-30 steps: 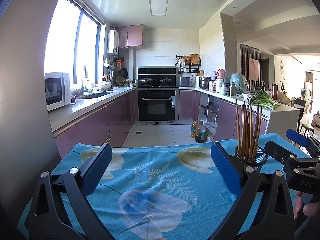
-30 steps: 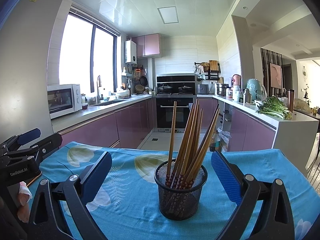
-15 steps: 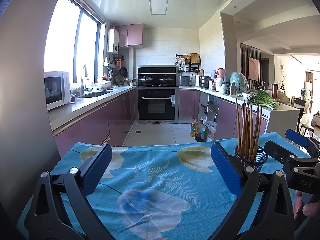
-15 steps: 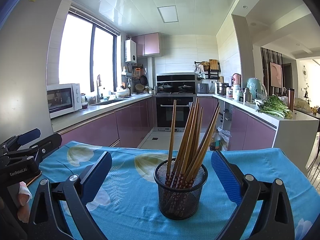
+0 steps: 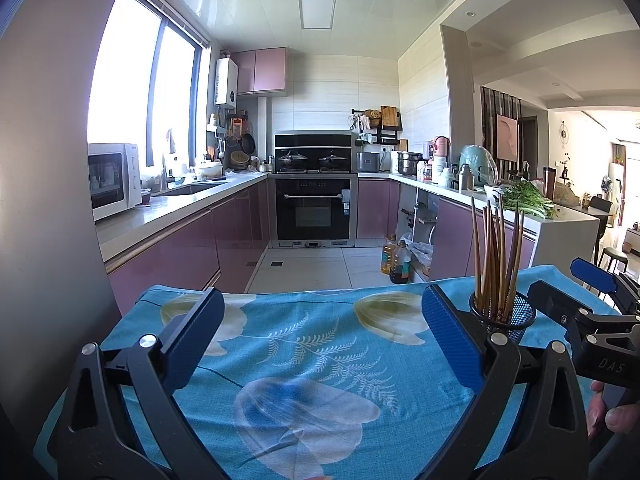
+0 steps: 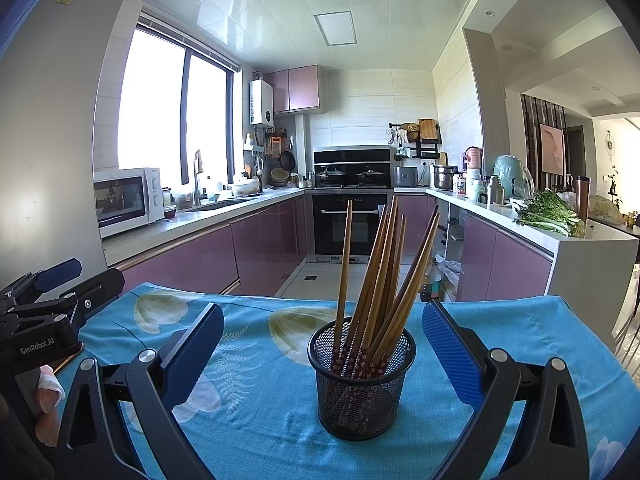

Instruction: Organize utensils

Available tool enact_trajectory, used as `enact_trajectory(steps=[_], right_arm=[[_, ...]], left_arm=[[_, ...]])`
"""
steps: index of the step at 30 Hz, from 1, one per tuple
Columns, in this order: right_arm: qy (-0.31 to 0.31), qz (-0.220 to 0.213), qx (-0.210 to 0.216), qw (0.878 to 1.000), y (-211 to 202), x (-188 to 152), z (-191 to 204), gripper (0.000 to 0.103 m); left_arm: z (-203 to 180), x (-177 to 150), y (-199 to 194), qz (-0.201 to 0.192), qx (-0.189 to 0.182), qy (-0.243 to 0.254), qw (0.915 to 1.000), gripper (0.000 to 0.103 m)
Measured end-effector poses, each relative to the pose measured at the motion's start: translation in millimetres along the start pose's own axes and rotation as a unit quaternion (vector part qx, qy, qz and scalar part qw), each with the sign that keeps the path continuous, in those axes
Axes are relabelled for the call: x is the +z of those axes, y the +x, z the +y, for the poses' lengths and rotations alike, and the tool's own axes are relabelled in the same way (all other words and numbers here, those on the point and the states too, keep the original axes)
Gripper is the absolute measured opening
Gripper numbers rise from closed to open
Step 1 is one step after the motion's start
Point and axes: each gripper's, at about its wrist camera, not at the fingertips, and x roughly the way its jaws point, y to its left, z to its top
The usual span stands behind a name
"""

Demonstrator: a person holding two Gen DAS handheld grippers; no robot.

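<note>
A black mesh cup [image 6: 361, 376] stands upright on the blue flowered tablecloth [image 6: 256, 364], holding several brown chopsticks [image 6: 384, 276] that lean out at the top. My right gripper [image 6: 322, 350] is open and empty, with the cup just ahead between its blue pads [image 6: 450, 354]. My left gripper [image 5: 318, 340] is open and empty over bare cloth [image 5: 304, 360]. In the left wrist view the cup [image 5: 506, 316] and chopsticks [image 5: 496, 256] sit at the right, behind the right finger. Each gripper shows at the edge of the other's view.
The table's far edge [image 6: 320, 300] drops to a tiled kitchen floor. Purple cabinets, an oven [image 6: 352, 220] and a microwave [image 6: 128, 200] line the room beyond. Greens [image 6: 548, 212] lie on the right counter. Oil bottles [image 5: 394, 260] stand on the floor.
</note>
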Motion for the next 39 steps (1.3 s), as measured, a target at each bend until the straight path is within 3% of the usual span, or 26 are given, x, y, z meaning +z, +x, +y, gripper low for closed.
enact_trajectory(steps=[39], right_arm=[[0.004, 0.006, 0.001, 1.000, 1.6, -0.3, -3.1, 0.096]], left_arm=[[-0.2, -4.0, 3.3, 0.003, 0.001, -0.002, 1.0000, 0.097]])
